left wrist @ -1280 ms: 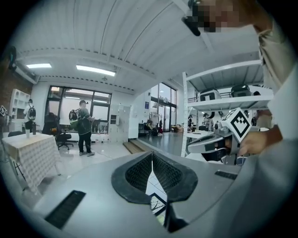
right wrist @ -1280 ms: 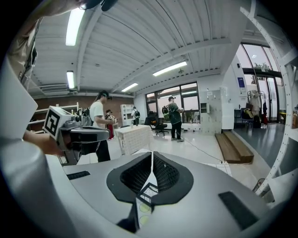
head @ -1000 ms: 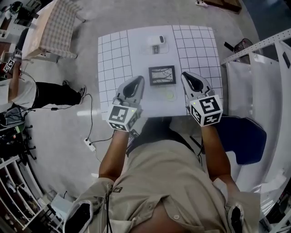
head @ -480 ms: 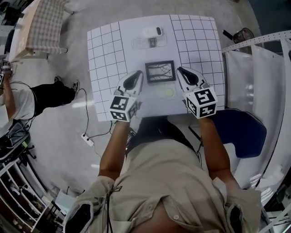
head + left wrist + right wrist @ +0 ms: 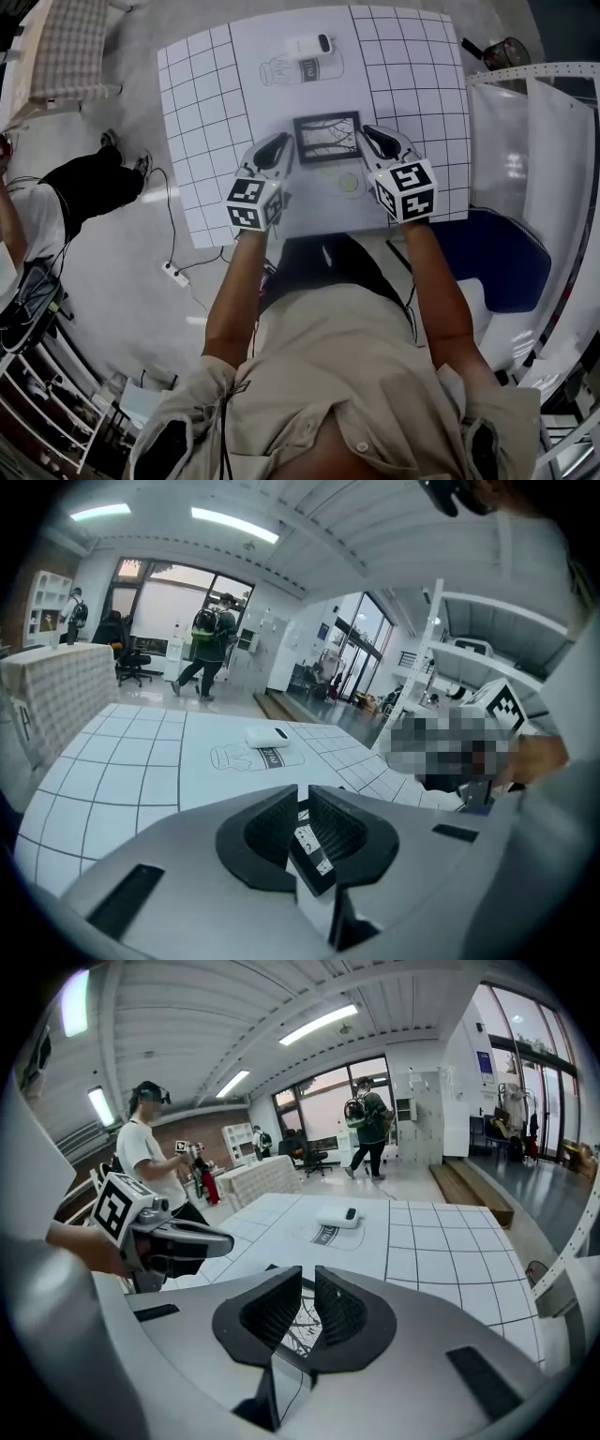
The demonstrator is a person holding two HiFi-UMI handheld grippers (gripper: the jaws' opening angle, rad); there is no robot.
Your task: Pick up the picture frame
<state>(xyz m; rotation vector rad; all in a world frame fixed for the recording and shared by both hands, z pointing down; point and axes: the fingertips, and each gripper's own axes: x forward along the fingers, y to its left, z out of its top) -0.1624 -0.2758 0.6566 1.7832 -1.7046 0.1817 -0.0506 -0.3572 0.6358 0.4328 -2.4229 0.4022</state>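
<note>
The picture frame lies flat mid-worktop, between my left tongs and right tongs, both closed and empty. I judge it light, stiff, probably glazed and fragile. I'd pinch the side rails, never the pane.

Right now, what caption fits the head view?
Left gripper and right gripper flank the picture frame on the gridded table.

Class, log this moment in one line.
left gripper: shut, left of picture frame | right gripper: shut, right of it | frame: flat on table, ungripped
</note>
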